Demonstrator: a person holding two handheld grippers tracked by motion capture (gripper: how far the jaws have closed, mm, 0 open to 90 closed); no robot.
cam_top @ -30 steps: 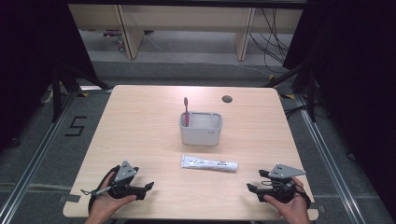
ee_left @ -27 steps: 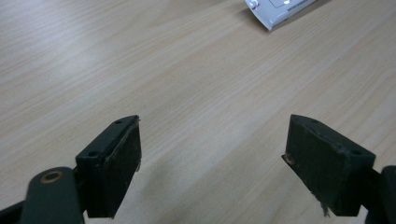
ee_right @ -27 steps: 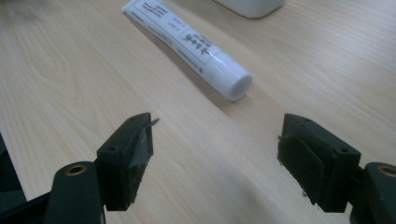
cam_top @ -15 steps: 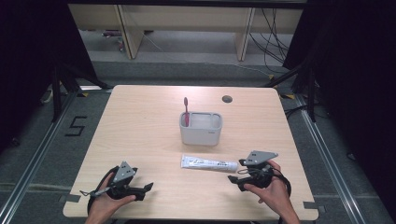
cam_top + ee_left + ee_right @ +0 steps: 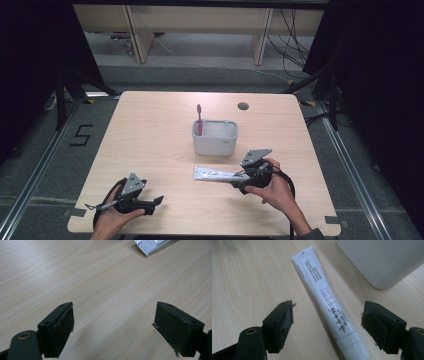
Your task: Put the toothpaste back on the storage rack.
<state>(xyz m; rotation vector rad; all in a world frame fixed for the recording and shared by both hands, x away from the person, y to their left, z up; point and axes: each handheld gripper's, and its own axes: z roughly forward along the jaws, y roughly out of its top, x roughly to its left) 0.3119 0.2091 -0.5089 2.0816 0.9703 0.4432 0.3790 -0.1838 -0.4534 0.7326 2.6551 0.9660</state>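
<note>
Toothpaste tube [image 5: 216, 175] lies flat on the table [image 5: 150, 130] in the high view, at about 6 o'clock from the white holder [image 5: 215, 137], near it but apart; a red toothbrush [image 5: 199, 119] stands in the holder's left corner. Nothing is lifted yet — the grasp itself is still to come, and whatever follows it. The right tool [image 5: 239, 178] sits at the tube's 3 o'clock end, the left tool [image 5: 152, 202] well apart at 8 o'clock.

Left gripper view: the left tool [image 5: 113, 322] stands wide open over bare wood, empty, the tube's crimped end [image 5: 152, 245] far off at 1 o'clock.

Right gripper view: the right tool [image 5: 327, 326] is open wide, its jaws either side of the tube [image 5: 325, 296] near the cap end — neither pad presses on it. The holder [image 5: 382, 260] sits at 1 o'clock.
</note>
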